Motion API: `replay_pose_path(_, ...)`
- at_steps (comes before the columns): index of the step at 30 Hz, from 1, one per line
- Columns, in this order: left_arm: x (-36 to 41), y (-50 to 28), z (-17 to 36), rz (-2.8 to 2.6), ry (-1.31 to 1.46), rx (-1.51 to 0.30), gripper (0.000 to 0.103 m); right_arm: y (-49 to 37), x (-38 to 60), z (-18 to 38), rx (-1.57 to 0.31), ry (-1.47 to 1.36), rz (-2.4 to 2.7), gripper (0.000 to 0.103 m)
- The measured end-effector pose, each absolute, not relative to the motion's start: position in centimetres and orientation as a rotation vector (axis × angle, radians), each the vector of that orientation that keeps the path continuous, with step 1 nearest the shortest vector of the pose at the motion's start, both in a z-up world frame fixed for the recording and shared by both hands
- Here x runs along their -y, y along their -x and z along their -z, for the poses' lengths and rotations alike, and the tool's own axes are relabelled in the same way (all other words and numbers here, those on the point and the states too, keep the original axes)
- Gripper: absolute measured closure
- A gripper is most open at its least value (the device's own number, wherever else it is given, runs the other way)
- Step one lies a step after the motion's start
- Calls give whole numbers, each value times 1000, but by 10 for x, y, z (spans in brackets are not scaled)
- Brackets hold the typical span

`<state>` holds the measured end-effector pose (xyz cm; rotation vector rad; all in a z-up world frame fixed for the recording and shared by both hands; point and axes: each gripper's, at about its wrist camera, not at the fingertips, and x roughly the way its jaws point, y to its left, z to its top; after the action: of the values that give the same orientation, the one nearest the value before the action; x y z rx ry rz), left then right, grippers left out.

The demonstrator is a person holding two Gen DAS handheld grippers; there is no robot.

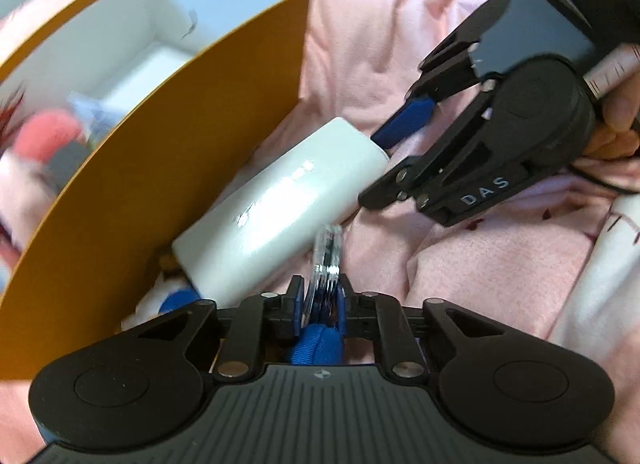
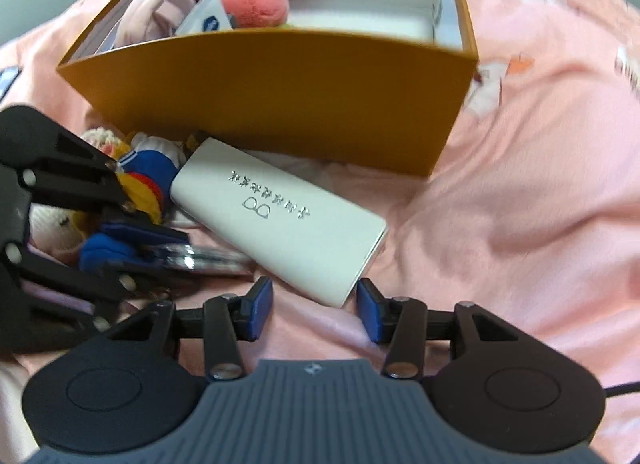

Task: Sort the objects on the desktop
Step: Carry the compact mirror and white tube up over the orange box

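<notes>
1. Two grippers work beside the orange cardboard box [image 2: 280, 104], upper centre of the right view, which already holds soft toys.
2. My left gripper [image 1: 322, 300] is clamped on a clear plastic disc-shaped item [image 1: 328, 256], held edgewise, probably for lifting into the box.
3. My right gripper [image 2: 314, 304] stands open, pads astride the near end of the white rectangular case [image 2: 280, 216] without pressing it.
4. The case lies on the pink bedsheet [image 2: 520, 224], against the box wall.
</notes>
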<state>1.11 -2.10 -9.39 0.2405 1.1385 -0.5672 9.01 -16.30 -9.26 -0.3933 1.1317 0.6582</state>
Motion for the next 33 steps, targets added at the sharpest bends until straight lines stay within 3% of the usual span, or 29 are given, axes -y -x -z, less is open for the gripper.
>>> replay_pose_path(7, -12, -23, 86, 477, 52, -1193, 88, -80, 136, 75, -943, 691, -790, 53)
replay_pose_path(15, -36, -14, 68, 348, 225, -1148, 88, -42, 94, 116, -756, 1128, -903, 52)
replay_pose_path(20, -41, -15, 66, 332, 259, -1130, 88, -37, 83, 140, -693, 1241, -880, 42)
replay_pose_path(26, -44, -17, 68, 333, 293, -1131, 88, -39, 79, 162, -639, 1309, -854, 37)
replay_pose_path(33, -48, -15, 65, 329, 298, -1119, 88, -49, 85, 159, -625, 1292, -839, 48)
